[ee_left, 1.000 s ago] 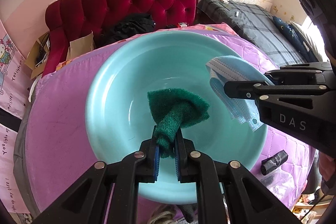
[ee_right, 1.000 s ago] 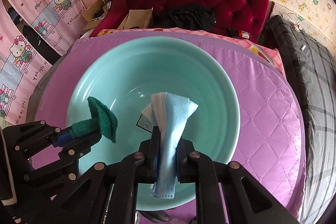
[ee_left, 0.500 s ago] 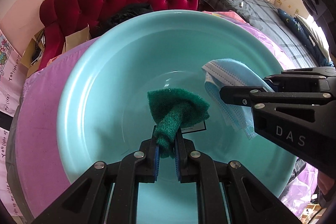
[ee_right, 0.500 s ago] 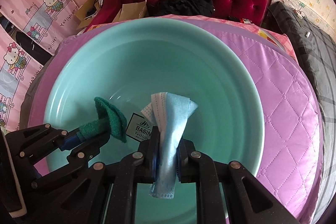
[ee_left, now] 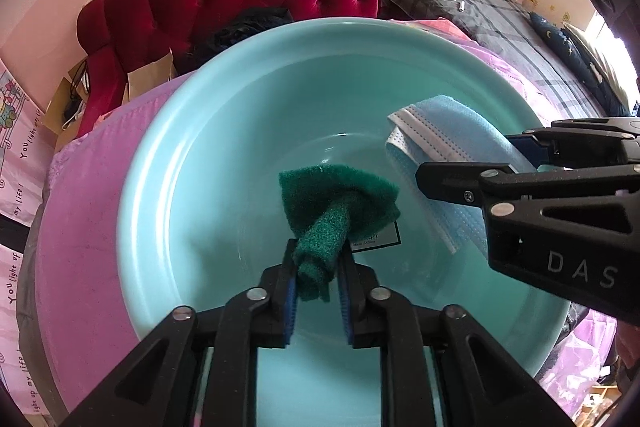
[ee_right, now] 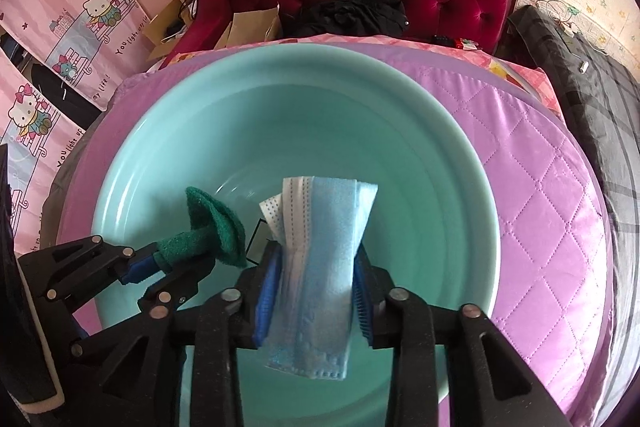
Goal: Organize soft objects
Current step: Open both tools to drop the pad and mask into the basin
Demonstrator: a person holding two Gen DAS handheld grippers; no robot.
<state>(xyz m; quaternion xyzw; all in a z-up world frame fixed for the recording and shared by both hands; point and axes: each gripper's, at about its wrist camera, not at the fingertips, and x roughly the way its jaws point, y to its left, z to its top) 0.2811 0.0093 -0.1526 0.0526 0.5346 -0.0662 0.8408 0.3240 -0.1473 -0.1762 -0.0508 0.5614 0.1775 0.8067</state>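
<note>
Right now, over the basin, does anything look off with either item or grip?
Nothing damaged or spilled. Both jaws have just been opening: the green scouring pad sits loosely in the left gripper, the blue face mask in the right gripper, above the teal basin.

basin label [ee_left: 376, 241]: mostly covered by the green scouring pad [ee_left: 340, 195]; print too small to read
basin [ee_right: 460, 155] near rim: cut off by gripper bodies
wall poster [ee_right: 76, 27]: cropped at left edge

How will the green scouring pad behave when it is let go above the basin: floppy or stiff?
Probably floppy: the green scouring pad stays folded between the opening left claw. Likely light, landing softly in the basin.
</note>
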